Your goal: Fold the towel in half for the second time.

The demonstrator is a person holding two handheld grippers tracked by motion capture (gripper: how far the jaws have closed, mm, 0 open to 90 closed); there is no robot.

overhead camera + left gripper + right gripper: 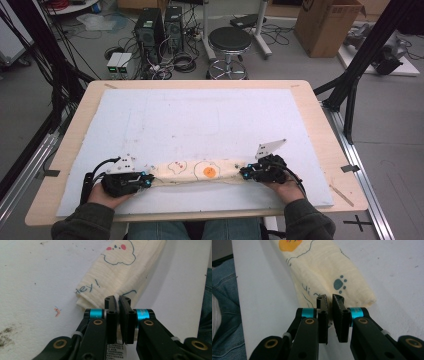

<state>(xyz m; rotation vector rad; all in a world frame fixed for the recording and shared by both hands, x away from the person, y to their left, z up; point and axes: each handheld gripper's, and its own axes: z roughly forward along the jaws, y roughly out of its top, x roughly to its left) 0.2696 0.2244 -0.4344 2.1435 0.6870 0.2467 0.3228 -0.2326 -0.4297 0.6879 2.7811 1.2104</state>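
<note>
The cream cloth (200, 171) lies folded into a narrow strip along the near edge of the table (320, 135) (folding looks well advanced), left hand-held gripper (118, 301) and right hand-held gripper (329, 299) each pinching an end.

Left gripper (148, 179) and right gripper (243, 173) low, jaws nearly closed, pointing inward toward each other.
</note>
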